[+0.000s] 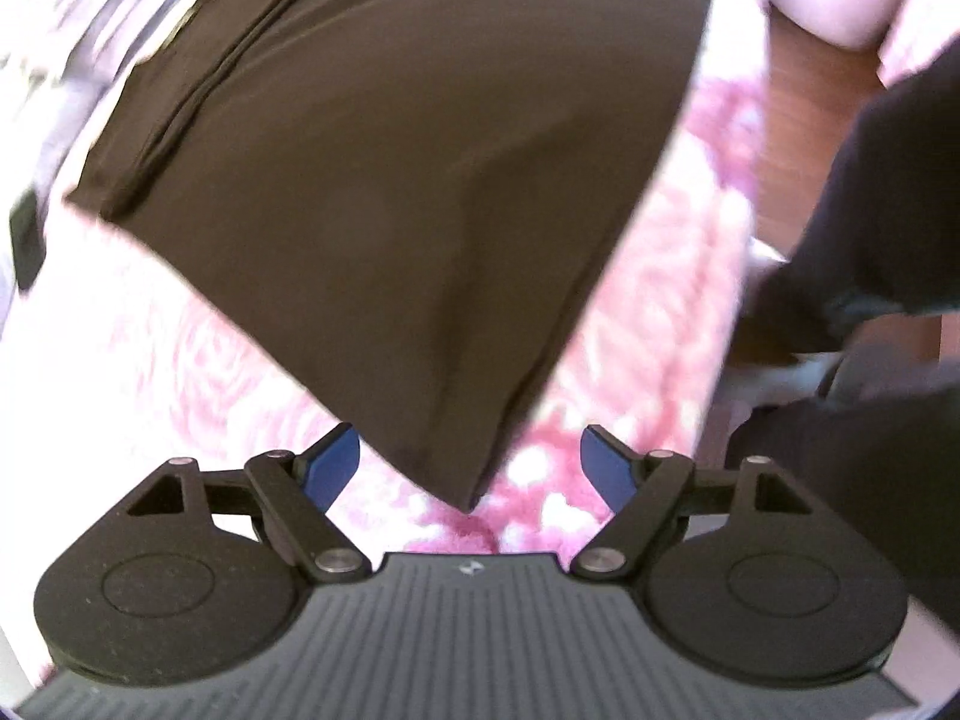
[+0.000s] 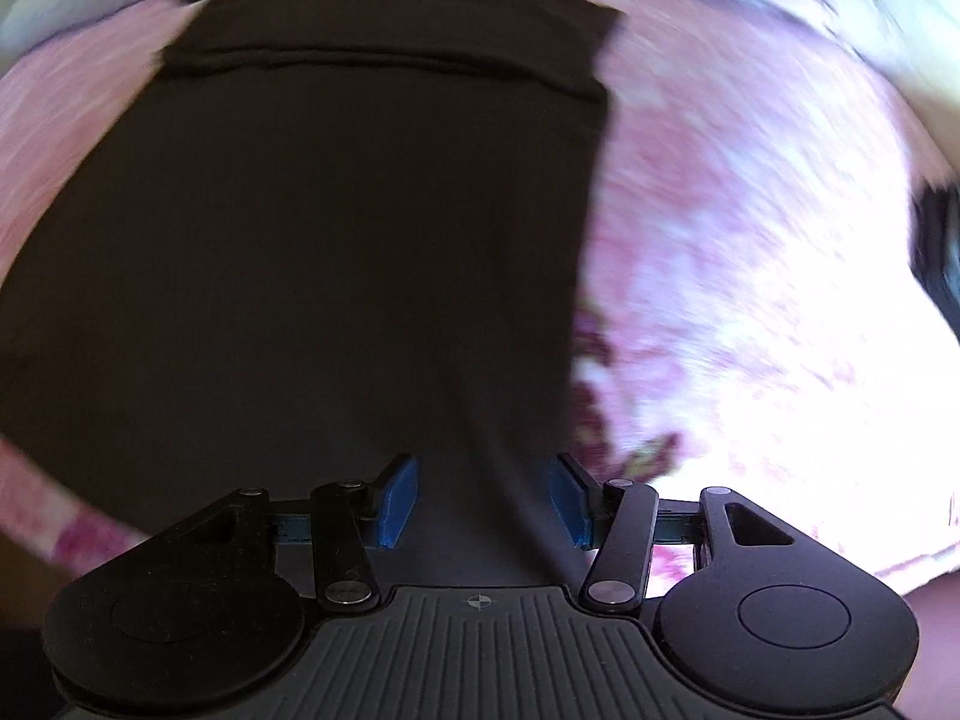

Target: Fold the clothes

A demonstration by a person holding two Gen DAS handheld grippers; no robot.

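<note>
Pink bedspread (image 2: 750, 276); shirt (image 2: 336, 252) lengthwise ahead

Matt brown cloth garment (image 1: 390, 180) on fuzzy pink blanket (image 1: 648, 312).

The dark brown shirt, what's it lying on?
The dark brown shirt lies on a pink and white floral bedspread, which shows all around its edges. Anything directly beneath the shirt is covered. Both the left gripper and right gripper are open.
</note>
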